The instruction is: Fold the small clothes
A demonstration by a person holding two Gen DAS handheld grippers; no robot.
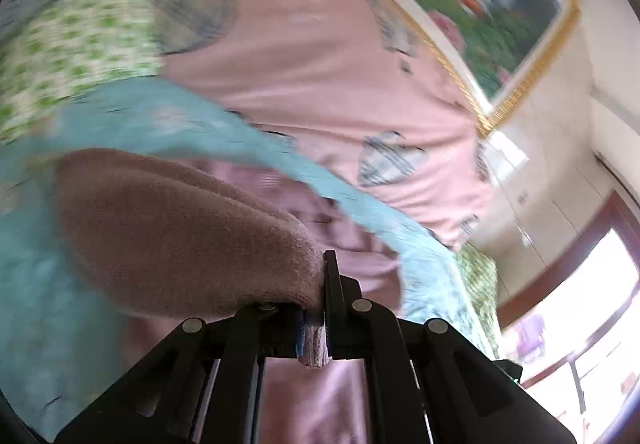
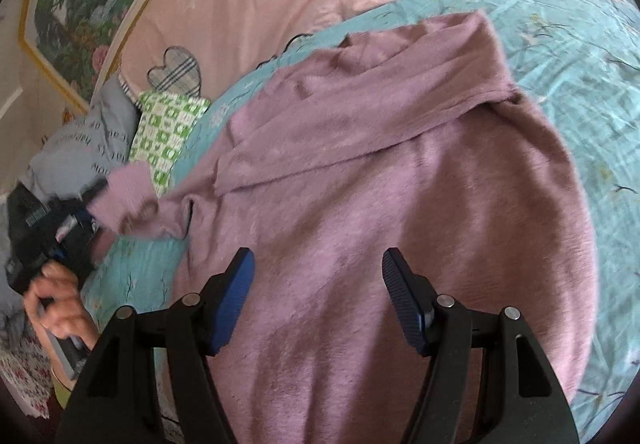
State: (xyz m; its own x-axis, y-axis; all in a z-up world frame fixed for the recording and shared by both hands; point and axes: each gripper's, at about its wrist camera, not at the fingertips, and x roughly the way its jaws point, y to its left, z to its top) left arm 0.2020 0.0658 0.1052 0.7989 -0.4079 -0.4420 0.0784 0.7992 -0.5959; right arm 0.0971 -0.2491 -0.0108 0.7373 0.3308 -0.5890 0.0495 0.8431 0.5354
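A mauve knit sweater (image 2: pixel 400 212) lies spread on a turquoise floral blanket (image 2: pixel 568 44), with one sleeve folded across its chest. My left gripper (image 1: pixel 320 284) is shut on the cuff of the other sleeve (image 1: pixel 180 236), which it holds lifted off the bed. In the right wrist view that same left gripper (image 2: pixel 86 204) appears at the far left, in a person's hand (image 2: pixel 56 304), with the sleeve (image 2: pixel 136 200) stretched out from the sweater's body. My right gripper (image 2: pixel 318 284) stands open just above the sweater's lower part, nothing between its blue pads (image 2: pixel 236 300).
A pink bedcover with plaid hearts (image 2: pixel 256 4) lies beyond the blanket. A green-and-white patterned cloth (image 2: pixel 168 132) and grey printed fabric (image 2: pixel 76 148) sit at the left. A gold-framed landscape picture (image 1: pixel 480 4) hangs on the wall, and a bright window (image 1: pixel 580 316) is at the right.
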